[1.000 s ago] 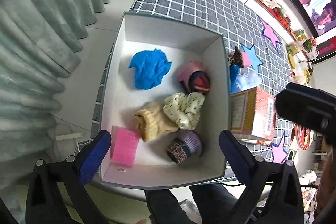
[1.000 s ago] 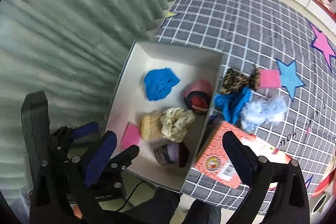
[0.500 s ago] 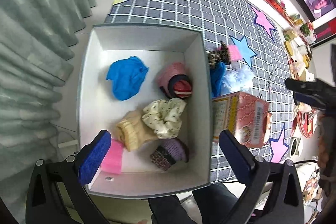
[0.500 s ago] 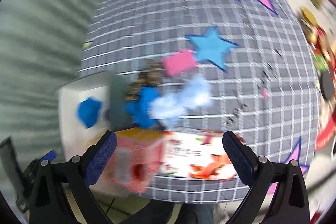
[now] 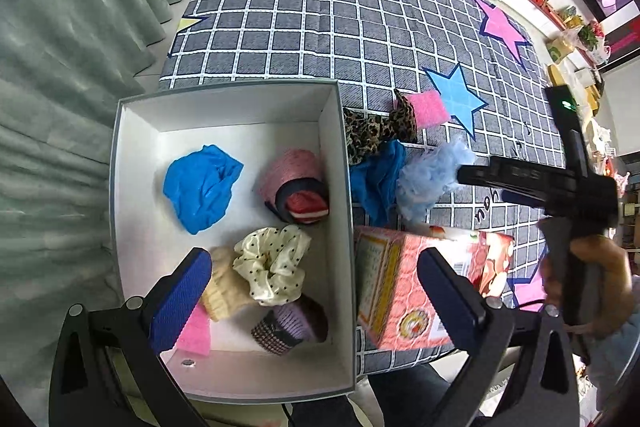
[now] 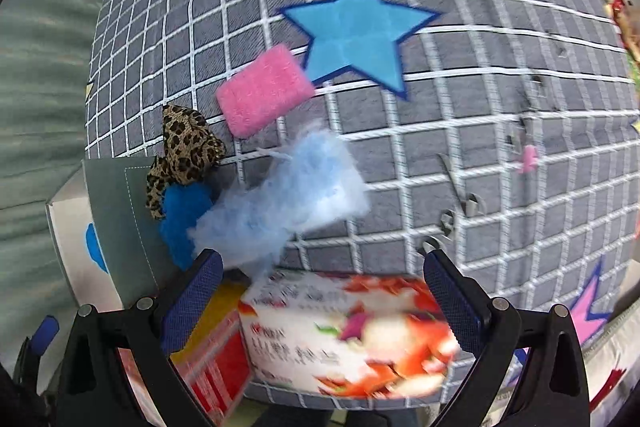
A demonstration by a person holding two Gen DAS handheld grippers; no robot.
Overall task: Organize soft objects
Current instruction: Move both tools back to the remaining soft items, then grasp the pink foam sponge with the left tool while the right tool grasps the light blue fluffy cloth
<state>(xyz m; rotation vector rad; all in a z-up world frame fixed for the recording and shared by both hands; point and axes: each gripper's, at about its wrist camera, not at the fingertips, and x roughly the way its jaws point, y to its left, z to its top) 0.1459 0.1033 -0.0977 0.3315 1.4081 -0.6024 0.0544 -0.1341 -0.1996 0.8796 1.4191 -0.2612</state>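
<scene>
on the checked bench cloth [image 5: 320, 15], biggest item is the white box [image 5: 132, 211] at the left edge. it already holds a blue cloth [image 5: 200, 183], pink roll [image 5: 294, 173], dotted scrunchie [image 5: 272, 267], cream knit [image 5: 224, 287], purple roll [image 5: 292, 323] and a pink sponge [image 5: 196, 333].

next in size: printed carton [image 6: 348, 331] just right of the box, near edge of the bench. looks rigid, so probably not part of the sort.

4 soft items not yet boxed, in a cluster beside the box's right wall: pale blue fluff [image 6: 288, 203], blue rag [image 5: 380, 179], leopard scrunchie [image 6: 184, 151], second pink sponge [image 6: 264, 89].

step in hand, my read: reach for the next loose item. right tool [image 6: 320, 291] is spread wide and empty, hovering over the carton with the fluff just ahead of it. left tool [image 5: 316, 299] is also spread and empty, over the box's near right corner. next move calls for lowering the right tool past the carton and pinching the fluff low, since it compresses.

hard to read: right wrist view is motion-blurred, carton print illegible. blue rag mostly covered by fluff in that view.
</scene>
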